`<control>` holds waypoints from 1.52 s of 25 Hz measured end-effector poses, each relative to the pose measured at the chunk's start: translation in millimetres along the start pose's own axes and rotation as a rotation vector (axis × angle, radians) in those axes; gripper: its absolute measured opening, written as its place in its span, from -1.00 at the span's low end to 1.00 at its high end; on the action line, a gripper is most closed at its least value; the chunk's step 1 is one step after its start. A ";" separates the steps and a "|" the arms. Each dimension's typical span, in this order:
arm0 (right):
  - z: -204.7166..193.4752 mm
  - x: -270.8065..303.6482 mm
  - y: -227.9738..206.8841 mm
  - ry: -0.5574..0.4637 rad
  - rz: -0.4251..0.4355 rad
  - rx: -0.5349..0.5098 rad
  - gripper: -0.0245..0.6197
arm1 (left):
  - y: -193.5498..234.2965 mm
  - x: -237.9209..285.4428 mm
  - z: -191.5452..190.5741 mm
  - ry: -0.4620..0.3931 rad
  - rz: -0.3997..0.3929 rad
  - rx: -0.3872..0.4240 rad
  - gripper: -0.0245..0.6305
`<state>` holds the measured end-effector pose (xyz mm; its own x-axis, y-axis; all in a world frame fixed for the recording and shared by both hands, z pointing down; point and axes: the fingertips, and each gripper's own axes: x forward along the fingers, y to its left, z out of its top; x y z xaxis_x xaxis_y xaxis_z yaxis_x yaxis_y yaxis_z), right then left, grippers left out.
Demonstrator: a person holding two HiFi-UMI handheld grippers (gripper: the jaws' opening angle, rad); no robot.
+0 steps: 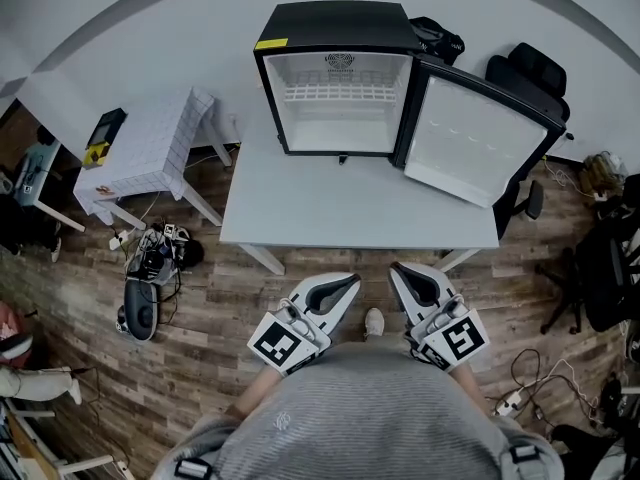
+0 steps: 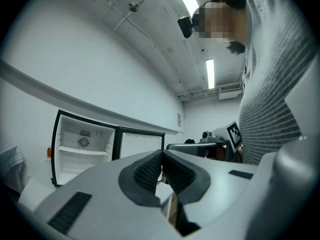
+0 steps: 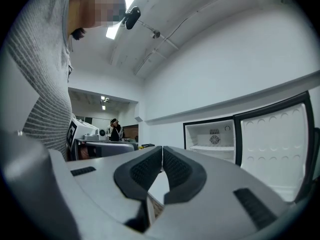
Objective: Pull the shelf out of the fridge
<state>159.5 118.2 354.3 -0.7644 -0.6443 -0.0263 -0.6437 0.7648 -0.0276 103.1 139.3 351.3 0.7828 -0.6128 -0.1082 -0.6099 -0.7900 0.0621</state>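
Close against the person's grey ribbed sweater, the left gripper and the right gripper, both white-shelled with black ribbed pads, are clenched on nothing. Their pads meet tip to tip, and each points roughly level toward the far wall. Ahead of them, across a strip of wood-plank floor, stands the pale grey rectangular table. At its far edge sits the small black fridge with a white interior, its door swung wide to the right. The white wire shelf lies level across the cavity about halfway up, well apart from both grippers. It looks light and stiff, a thin coated-wire grid that should slide out rather than need lifting. The smooth coating may be slippery under the pads, and I'd expect it to jam if drawn by one corner. The front cross-bar seems the place to take hold, one gripper toward each end. The jaws would open first, then pull straight out and keep the shelf level. By my reckoning the pull itself has not begun.
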 end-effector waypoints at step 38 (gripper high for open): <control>5.2 156.1 -136.6 0.000 0.053 0.020 -0.88 | 175.7 111.6 -7.1 0.044 0.054 0.024 -0.89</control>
<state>128.3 -86.8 348.7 -0.7976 -0.6025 -0.0279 -0.6011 0.7979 -0.0457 84.2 -68.0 357.2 0.7533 -0.6548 -0.0614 -0.6535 -0.7558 0.0423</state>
